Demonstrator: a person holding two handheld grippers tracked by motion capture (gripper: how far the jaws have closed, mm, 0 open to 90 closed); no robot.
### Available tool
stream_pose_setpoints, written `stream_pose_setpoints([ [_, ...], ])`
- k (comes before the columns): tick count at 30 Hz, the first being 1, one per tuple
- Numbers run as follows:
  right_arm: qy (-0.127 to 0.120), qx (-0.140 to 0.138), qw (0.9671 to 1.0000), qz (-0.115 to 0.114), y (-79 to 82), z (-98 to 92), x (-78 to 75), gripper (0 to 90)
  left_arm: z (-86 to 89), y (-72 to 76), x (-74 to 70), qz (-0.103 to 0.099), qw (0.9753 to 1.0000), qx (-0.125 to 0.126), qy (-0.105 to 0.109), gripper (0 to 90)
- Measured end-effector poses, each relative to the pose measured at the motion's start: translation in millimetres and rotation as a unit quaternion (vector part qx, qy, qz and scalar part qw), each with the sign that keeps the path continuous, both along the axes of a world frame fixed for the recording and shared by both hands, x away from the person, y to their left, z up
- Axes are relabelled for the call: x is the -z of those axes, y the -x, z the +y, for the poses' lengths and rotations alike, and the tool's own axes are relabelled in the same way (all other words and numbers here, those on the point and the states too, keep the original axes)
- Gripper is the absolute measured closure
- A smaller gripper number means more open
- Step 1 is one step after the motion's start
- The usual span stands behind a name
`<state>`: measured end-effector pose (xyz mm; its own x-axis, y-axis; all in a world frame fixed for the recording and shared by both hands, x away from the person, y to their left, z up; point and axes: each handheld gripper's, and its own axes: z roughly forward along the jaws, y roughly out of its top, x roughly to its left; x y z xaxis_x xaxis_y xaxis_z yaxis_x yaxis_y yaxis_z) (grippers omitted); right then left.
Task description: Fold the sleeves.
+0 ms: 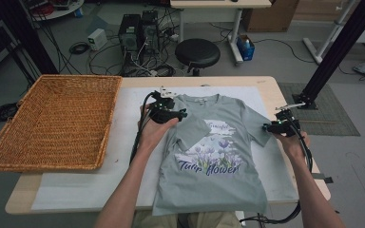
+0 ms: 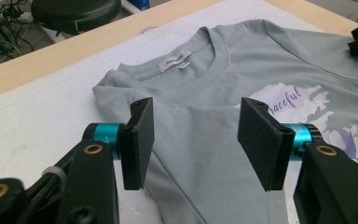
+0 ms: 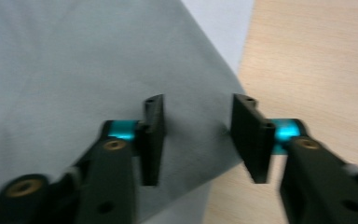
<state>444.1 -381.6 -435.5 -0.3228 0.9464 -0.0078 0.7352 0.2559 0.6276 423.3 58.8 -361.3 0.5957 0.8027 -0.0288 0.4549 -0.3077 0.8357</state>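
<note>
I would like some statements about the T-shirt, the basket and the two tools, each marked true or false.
1. The grey T-shirt lies front side up on the table. True: the flower print shows.
2. The T-shirt's sleeve by the left tool is folded in over the chest. True.
3. The left tool is shut on the collar. False: in the left gripper view its jaws stand open above the cloth below the collar.
4. The wicker basket holds a folded shirt. False: nothing lies in it.
5. The right tool is at the other sleeve, jaws open. True.
</note>
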Motion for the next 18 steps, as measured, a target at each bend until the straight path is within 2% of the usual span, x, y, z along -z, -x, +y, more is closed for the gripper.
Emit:
stream_pose_setpoints([
  [2, -0.005, -0.005, 1.0000, 0.001, 0.4, 1.0, -0.2, 75.4, 1.1, 0.7, 0.5, 0.000, 1.0000, 0.000, -0.002, 46.1],
  [4, 0.002, -0.009, 1.0000, 0.000, 0.9, 4.0, -0.5, 83.6, 2.0, 1.8, 1.0, 0.000, 1.0000, -0.002, 0.000, 46.1],
  [6, 0.011, -0.011, 0.9999, 0.000, 0.7, 7.6, -1.1, 88.0, 3.4, 3.2, 0.9, -0.001, 1.0000, -0.002, 0.000, 46.1],
  [8, 0.026, -0.018, 0.9995, -0.004, 1.2, 12.2, -3.0, 88.8, 4.8, 4.8, 0.3, -0.003, 1.0000, -0.003, 0.000, 46.1],
  [9, 0.022, -0.019, 0.9995, -0.011, 2.7, 14.6, -5.6, 88.9, 6.0, 5.4, -0.3, -0.005, 1.0000, -0.003, -0.001, 46.1],
  [13, -0.006, -0.034, 0.9980, -0.054, 11.8, 29.3, -23.8, 89.1, 11.0, 6.7, -2.4, -0.008, 0.9999, -0.010, 0.006, 46.1],
  [16, -0.029, -0.064, 0.9945, -0.078, 16.5, 50.0, -40.4, 89.1, 12.3, 7.7, -3.1, -0.009, 0.9999, -0.010, 0.008, 46.1],
  [18, -0.040, -0.090, 0.9919, -0.081, 17.0, 67.2, -48.1, 89.0, 12.4, 8.7, -3.1, -0.010, 0.9999, -0.011, 0.007, 46.1],
])
